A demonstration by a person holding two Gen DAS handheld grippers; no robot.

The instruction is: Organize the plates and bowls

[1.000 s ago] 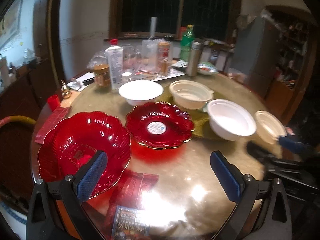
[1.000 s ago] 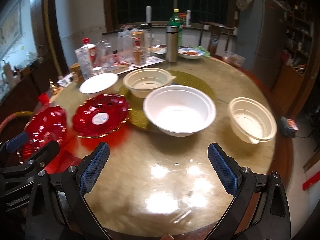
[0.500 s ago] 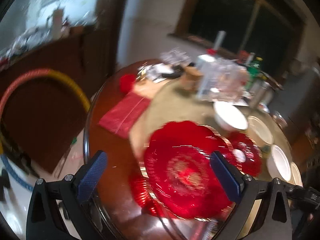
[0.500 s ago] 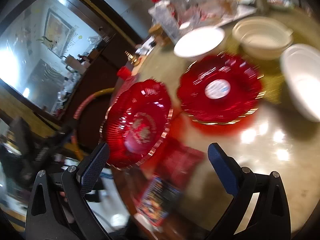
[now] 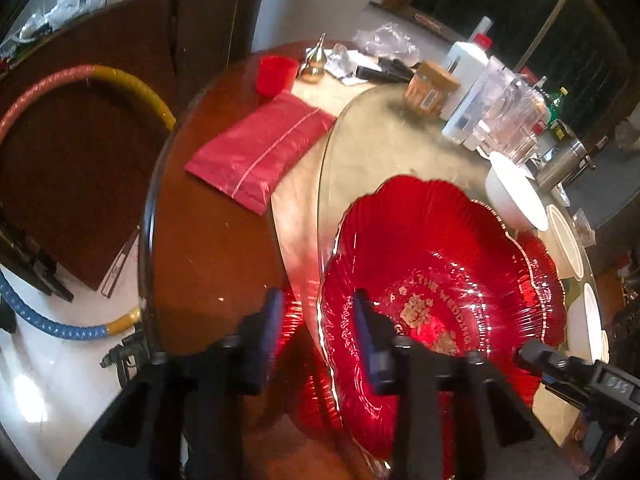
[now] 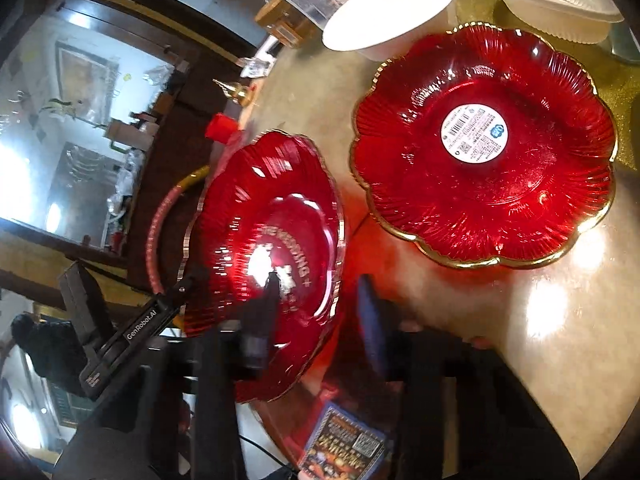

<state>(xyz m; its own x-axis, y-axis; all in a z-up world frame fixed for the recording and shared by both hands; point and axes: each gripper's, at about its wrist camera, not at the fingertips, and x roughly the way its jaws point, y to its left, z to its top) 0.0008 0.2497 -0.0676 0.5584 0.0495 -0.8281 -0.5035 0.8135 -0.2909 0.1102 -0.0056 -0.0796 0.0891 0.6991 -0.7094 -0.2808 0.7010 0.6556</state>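
Black plastic left gripper point(image 5: 316, 332), blue pads lining its jaws, silver screws just behind; right gripper point(image 6: 320, 312) matches.

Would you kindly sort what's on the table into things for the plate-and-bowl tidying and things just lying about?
For the job:
- lettered red scalloped glass plate
- stickered red scalloped glass plate
- white round bowl
- cream ribbed plastic bowl

Lying about:
- red foil packet
- red plastic cup
- white bottle

Glossy red glass plate point(image 5: 440, 280)
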